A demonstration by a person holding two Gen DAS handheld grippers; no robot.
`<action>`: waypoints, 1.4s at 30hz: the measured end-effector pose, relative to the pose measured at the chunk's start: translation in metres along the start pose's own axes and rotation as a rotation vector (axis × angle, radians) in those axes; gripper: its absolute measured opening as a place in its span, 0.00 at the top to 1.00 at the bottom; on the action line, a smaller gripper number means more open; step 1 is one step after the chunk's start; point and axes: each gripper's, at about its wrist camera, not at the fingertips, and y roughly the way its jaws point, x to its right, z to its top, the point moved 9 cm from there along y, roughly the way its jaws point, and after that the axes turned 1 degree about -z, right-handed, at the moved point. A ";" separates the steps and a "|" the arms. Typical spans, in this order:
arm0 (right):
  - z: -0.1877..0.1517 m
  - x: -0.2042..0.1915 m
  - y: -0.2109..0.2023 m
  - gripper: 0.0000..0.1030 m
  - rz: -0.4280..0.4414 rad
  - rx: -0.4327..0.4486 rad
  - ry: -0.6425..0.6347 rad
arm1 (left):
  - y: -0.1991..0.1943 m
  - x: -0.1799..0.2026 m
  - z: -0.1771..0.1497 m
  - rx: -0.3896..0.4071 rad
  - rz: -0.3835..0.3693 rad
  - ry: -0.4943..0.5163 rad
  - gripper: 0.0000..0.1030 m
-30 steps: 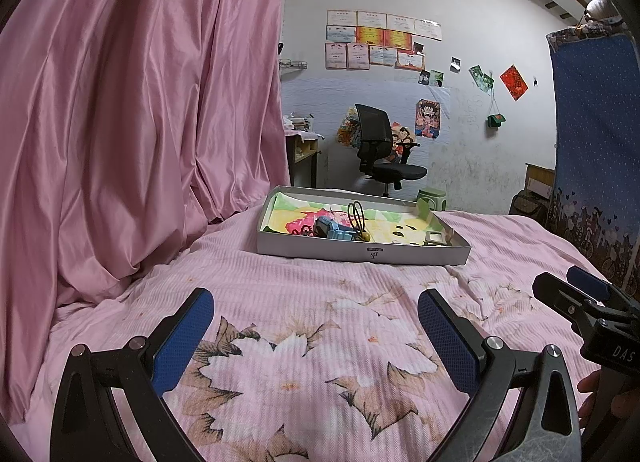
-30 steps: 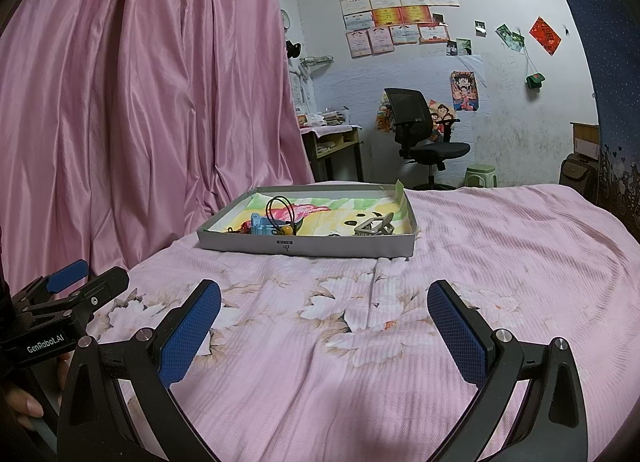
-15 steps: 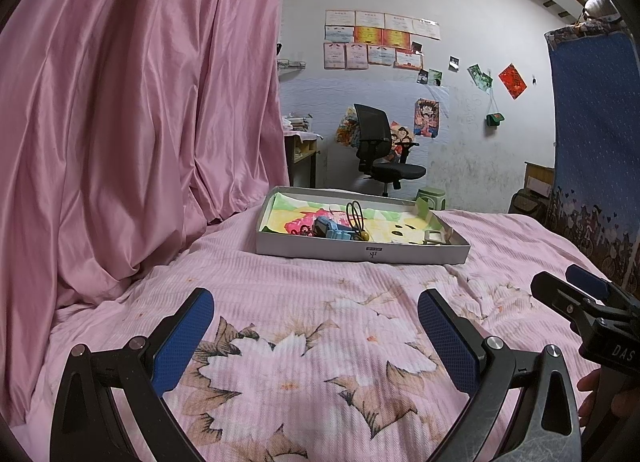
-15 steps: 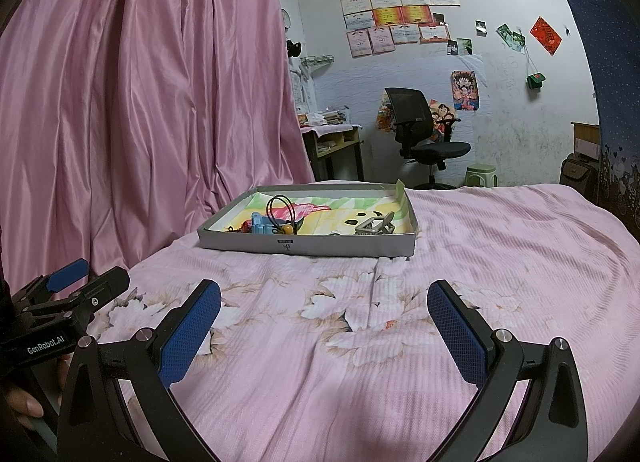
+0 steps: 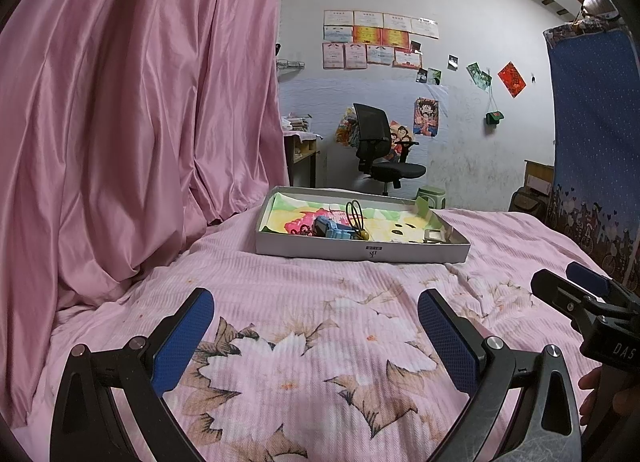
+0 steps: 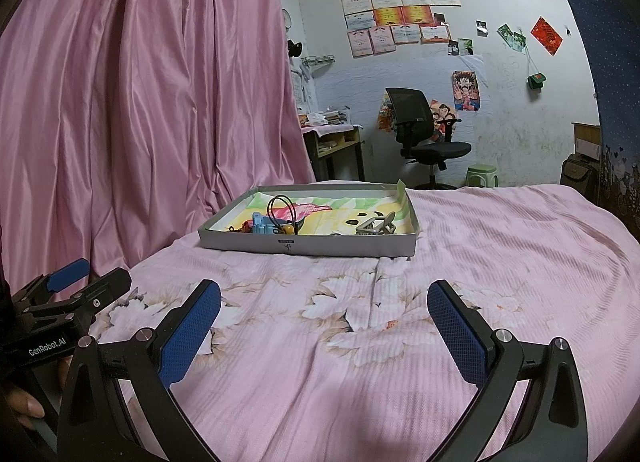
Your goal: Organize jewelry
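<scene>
A shallow grey box [image 5: 362, 252] [image 6: 304, 248] lined with colourful paper lies on the pink flowered bedspread. Inside it are a blue clip [image 5: 331, 230] [image 6: 262, 225], a black hair tie [image 5: 354, 211] [image 6: 280, 207], a small yellow bead [image 6: 287, 229] and a grey claw clip [image 6: 376, 225] [image 5: 434, 236]. My left gripper [image 5: 316, 322] hovers open over the bedspread, well short of the box. My right gripper [image 6: 324, 314] is open too, at a similar distance, with nothing between its fingers. Each gripper shows at the edge of the other's view.
A pink curtain [image 5: 120, 121] hangs along the left side of the bed. Beyond the bed stand a black office chair [image 5: 380, 149], a desk [image 6: 336, 141] and a green stool [image 6: 482, 175]. A blue cloth [image 5: 592, 133] hangs at the right. A hand [image 5: 600, 394] holds the right gripper.
</scene>
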 end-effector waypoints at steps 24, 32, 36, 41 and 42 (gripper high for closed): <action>0.000 0.000 0.001 0.01 0.000 0.000 -0.001 | -0.001 0.002 0.000 0.000 0.001 0.003 0.00; 0.000 -0.001 0.000 0.01 0.000 -0.001 -0.001 | -0.001 0.003 0.000 0.001 0.001 0.005 0.00; 0.001 -0.001 0.000 0.01 -0.001 -0.001 -0.001 | -0.001 0.003 0.000 0.002 0.003 0.007 0.00; 0.000 -0.001 0.000 0.01 0.000 -0.001 -0.001 | -0.001 0.000 0.000 0.000 0.009 0.006 0.00; 0.000 -0.001 0.000 0.01 0.000 -0.001 -0.001 | -0.001 0.000 0.000 0.001 0.008 0.006 0.00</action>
